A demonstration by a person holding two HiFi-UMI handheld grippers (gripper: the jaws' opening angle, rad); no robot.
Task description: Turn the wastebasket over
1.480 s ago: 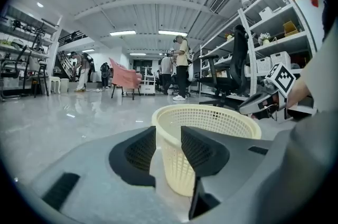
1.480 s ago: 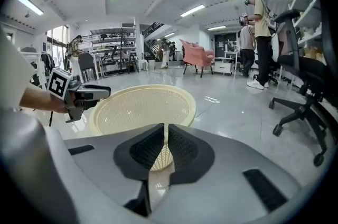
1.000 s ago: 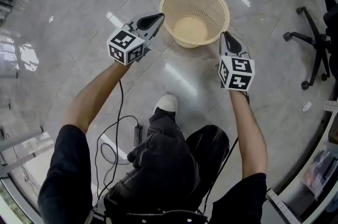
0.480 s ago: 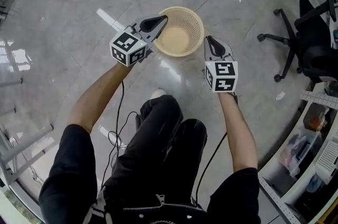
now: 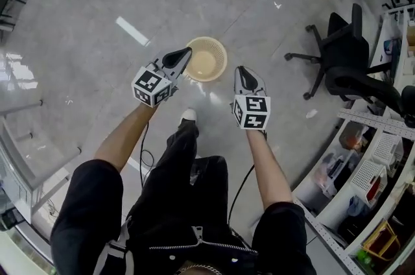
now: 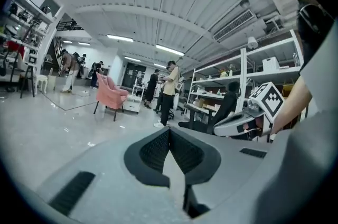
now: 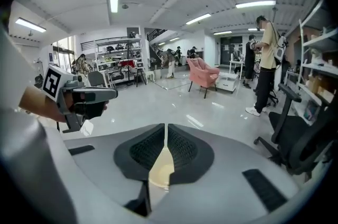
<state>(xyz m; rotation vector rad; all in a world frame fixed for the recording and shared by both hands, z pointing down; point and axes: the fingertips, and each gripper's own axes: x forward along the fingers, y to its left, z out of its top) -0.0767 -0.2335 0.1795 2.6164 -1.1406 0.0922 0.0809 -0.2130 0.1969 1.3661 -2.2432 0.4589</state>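
Wastebasket (image 5: 206,61) upright, mouth up, on floor (image 5: 97,1), 12 o'clock of person's shoe (image 5: 189,115). Left gripper (image 5: 187,51) at basket's 9 o'clock, jaws closed, empty. Right gripper (image 5: 240,70) at its 4 o'clock, jaws all but together, thin slit, nothing held. Both clear of basket. Office chair (image 5: 343,66) at 3 o'clock, well apart.

The left claw (image 5: 187,51) and right claw (image 5: 240,70) have risen well clear of the wastebasket (image 5: 207,62), which now sits far below, seemingly untouched.
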